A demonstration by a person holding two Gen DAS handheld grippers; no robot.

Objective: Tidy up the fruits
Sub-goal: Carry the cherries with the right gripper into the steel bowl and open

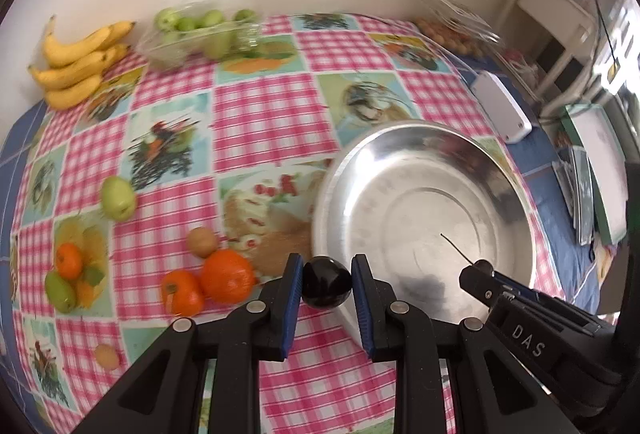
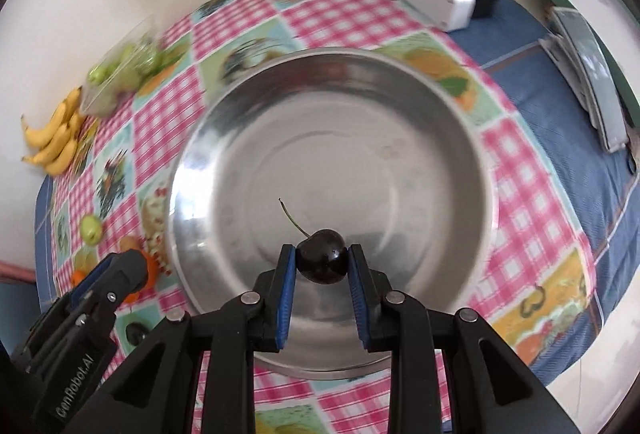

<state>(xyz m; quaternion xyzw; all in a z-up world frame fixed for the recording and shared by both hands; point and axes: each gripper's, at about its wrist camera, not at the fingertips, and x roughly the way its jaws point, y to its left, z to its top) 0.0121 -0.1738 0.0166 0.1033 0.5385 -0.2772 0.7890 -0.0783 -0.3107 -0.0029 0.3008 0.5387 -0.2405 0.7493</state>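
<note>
Left wrist view: my left gripper (image 1: 327, 284) has its jaws clamped on a dark cherry (image 1: 326, 284), held just outside the steel bowl's (image 1: 400, 138) rim at its 8 o'clock side. Two oranges (image 1: 226, 276) and a green apple (image 1: 117, 198) lie on the checked worktop (image 1: 260, 114) toward 9 o'clock; bananas (image 1: 76, 62) sit at 10 o'clock by the wall. Right wrist view: my right gripper (image 2: 322, 262) has its jaws closed on a stemmed cherry (image 2: 322, 261) above the bowl's inside.
</note>
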